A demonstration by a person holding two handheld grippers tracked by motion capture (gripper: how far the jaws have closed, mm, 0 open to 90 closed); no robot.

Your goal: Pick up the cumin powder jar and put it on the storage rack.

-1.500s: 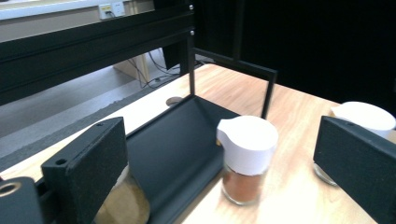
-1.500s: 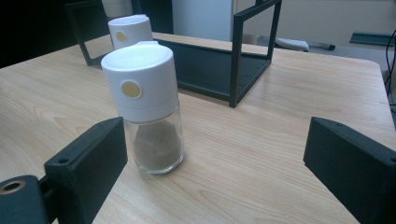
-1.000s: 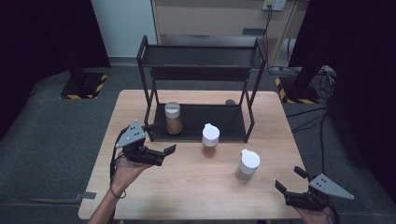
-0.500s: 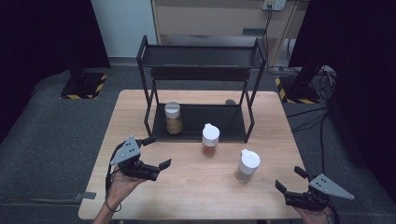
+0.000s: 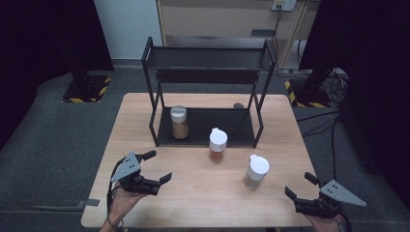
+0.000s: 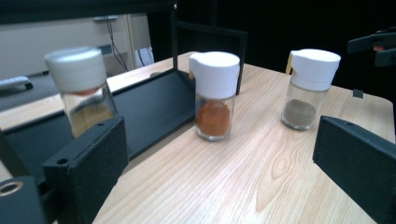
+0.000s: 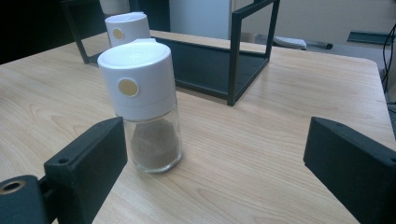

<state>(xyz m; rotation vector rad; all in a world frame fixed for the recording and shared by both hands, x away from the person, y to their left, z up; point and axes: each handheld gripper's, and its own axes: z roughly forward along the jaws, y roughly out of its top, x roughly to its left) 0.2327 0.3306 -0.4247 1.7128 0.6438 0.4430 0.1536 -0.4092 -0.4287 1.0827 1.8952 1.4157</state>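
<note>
Work in hand appears to be shelving spice jars: one jar [image 5: 179, 122] with pale yellowish contents already stands on the lower shelf of the black rack [image 5: 208, 72], at its left end, while two white-capped jars remain on the wooden table [image 5: 145, 121] in front of it. The orange-spice jar [image 5: 217, 145] stands just off the rack's front edge, near the middle; the grey-brown spice jar [image 5: 256, 171] stands farther forward and to the right, apart from both the rack and the other jar. Left gripper [image 5: 155, 169] sits low over the table's front-left area, jaws spread wide, holding nothing and touching nothing; its own view looks across at the orange-spice jar [image 6: 214, 93] between the jaws but at some remove. Right gripper [image 5: 300, 187] hovers at the front-right edge, jaws likewise wide apart and empty; in its view the grey-brown spice jar [image 7: 145, 105] stands near the left jaw, off centre, not touched. Judgement: the next pick suits the nearer hand for each jar. To do it well, centre the jar between the jaws before closing, take it on the glass body below the cap rather than on the cap, keep it upright, and clear the rack's front upright when setting it on the shelf beside the first jar.
</note>
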